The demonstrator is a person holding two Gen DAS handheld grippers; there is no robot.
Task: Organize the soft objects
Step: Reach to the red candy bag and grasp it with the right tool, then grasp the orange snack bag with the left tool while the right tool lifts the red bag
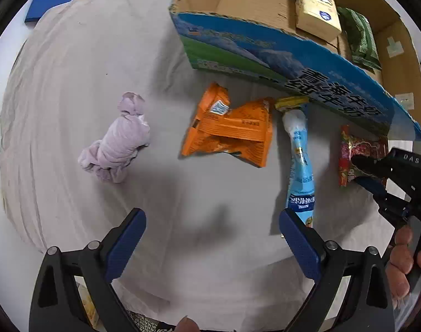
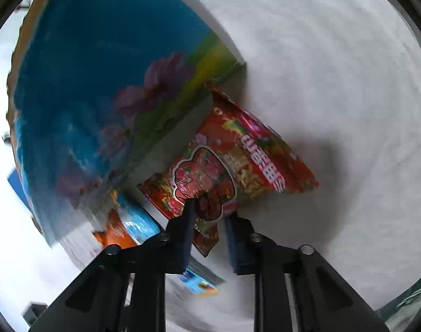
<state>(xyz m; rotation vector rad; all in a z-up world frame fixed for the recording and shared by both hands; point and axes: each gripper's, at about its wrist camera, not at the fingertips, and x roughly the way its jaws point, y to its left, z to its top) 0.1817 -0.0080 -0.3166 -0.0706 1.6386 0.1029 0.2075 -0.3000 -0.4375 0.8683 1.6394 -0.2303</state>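
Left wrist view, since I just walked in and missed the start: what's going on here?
A person is sorting soft items off a white cloth into a cardboard box. The right tool is closing around a corner of the red snack bag beside the box; whether it grips yet is unclear. The left tool hangs open and empty. A lilac rolled cloth, an orange packet and a blue tube pouch lie outside; a yellow pack and green bag sit inside.

Left gripper (image 1: 211,225) fingers spread wide; right gripper (image 2: 210,215) fingers narrowed.
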